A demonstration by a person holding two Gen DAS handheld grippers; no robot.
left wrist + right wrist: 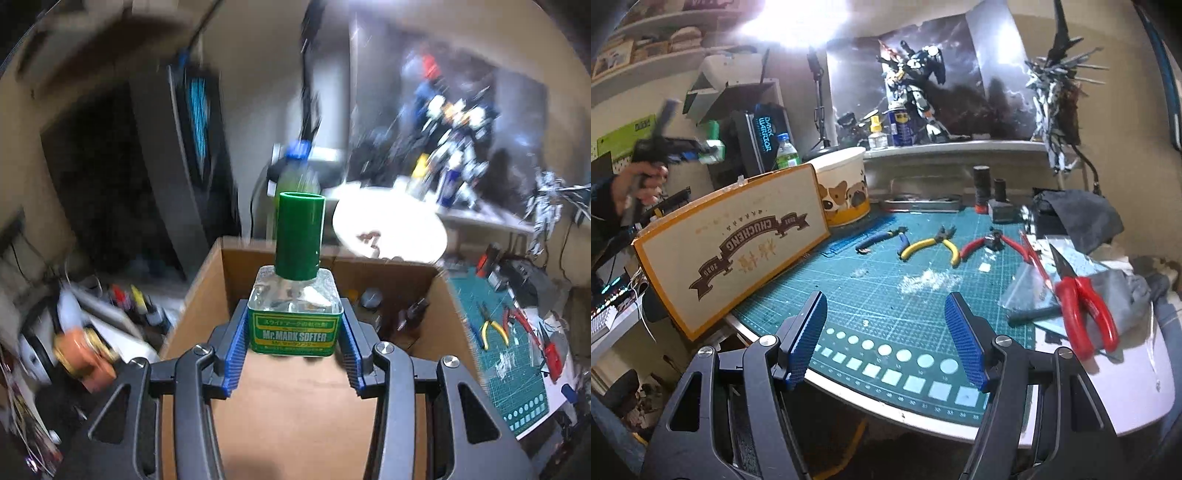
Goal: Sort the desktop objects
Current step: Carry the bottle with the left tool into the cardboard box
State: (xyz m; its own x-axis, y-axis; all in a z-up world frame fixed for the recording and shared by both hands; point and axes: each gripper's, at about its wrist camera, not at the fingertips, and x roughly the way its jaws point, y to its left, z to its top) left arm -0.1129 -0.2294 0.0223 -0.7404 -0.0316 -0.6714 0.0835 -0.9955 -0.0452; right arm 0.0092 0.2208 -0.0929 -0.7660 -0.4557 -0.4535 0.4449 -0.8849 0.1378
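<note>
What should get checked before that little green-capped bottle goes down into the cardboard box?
1. Left claw grips the bottle: ok, both blue pads press its sides.
2. Bottle upright, cap on: ok.
3. Bottle over the box: ok, the open box lies right under it.
4. Free spot inside: ok, bare cardboard floor below; a few dark bottles stand at the far wall.
5. Right claw out of the way: ok, open and empty over the mat.
6. Height above the box floor: cannot tell, the picture is blurred.
</note>
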